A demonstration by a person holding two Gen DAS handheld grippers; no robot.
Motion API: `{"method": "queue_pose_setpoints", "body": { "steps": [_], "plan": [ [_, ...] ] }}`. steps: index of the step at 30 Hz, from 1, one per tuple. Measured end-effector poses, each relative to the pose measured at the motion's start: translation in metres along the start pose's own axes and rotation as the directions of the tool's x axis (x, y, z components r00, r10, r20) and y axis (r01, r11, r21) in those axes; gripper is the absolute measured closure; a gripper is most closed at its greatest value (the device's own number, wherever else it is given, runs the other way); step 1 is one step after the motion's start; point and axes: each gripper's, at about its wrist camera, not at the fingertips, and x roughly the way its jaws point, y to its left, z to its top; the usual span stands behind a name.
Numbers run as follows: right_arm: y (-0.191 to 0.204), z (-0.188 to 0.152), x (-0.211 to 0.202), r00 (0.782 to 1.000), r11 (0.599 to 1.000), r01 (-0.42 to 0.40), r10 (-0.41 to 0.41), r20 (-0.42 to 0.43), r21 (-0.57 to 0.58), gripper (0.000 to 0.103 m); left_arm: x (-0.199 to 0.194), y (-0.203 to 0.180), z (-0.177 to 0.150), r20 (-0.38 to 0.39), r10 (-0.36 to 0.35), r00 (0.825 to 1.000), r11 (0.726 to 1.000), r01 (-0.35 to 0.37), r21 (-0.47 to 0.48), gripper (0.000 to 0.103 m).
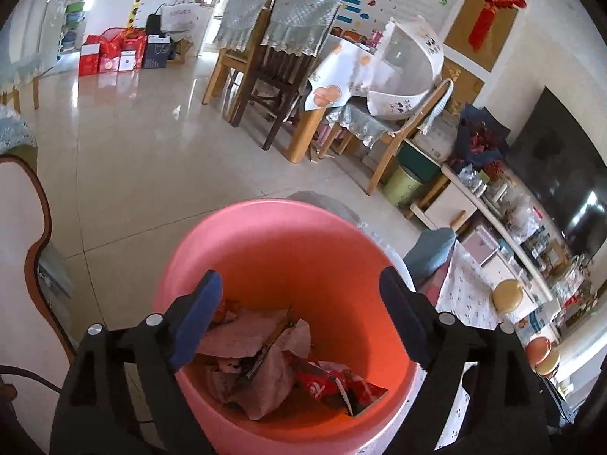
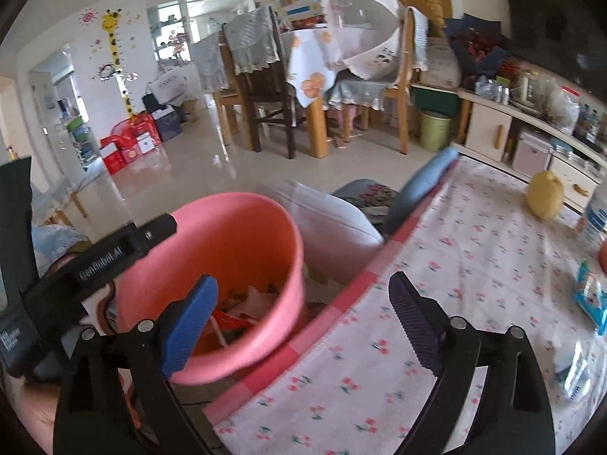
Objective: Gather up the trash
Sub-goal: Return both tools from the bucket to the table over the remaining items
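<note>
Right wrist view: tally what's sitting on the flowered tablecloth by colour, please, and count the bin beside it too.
Pink bin, off the table edge: 1
Yellow jug: 1
Blue packet: 1
White bottle with blue label, cut off by the frame: 1
Orange thing, mostly out of frame: 1
Total: 5

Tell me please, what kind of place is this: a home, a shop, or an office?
Most likely a family home, in a combined living and dining room. A dining table with cloth-covered chairs, a giraffe height-chart sticker and a television suggest it.
</note>
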Motion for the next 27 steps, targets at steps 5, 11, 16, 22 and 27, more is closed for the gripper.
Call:
{"method": "queue_pose_setpoints", "body": {
  "steps": [5, 11, 16, 22, 27],
  "plan": [
    [-0.016, -0.016, -0.011, 0.999, 0.999, 0.041, -0.041, -0.004, 0.001, 0.01, 0.001, -0.012, -0.005, -0.016, -0.005, 1.0, 0.999, 0.006, 0.043, 0.014],
    [-0.036, -0.028, -0.026, 0.997, 0.997, 0.077, -0.077, -0.008, 0.016, 0.009, 0.002, -0.031, -0.014, -0.034, -0.014, 0.999, 0.994, 0.017, 0.109, 0.014],
    [-0.05, -0.037, -0.034, 0.994, 0.994, 0.104, -0.103, -0.022, 0.034, 0.009, 0.005, -0.045, -0.023, -0.062, -0.021, 0.998, 0.989, 0.03, 0.145, 0.011],
    [-0.066, -0.046, -0.044, 0.991, 0.99, 0.128, -0.126, -0.033, 0.052, 0.009, 0.008, -0.069, -0.034, -0.092, -0.027, 0.995, 0.976, 0.046, 0.212, 0.011],
    [-0.078, -0.054, -0.054, 0.989, 0.987, 0.148, -0.146, -0.033, 0.058, 0.009, 0.009, -0.082, -0.044, -0.112, -0.034, 0.993, 0.966, 0.062, 0.252, 0.01]
  ]
}}
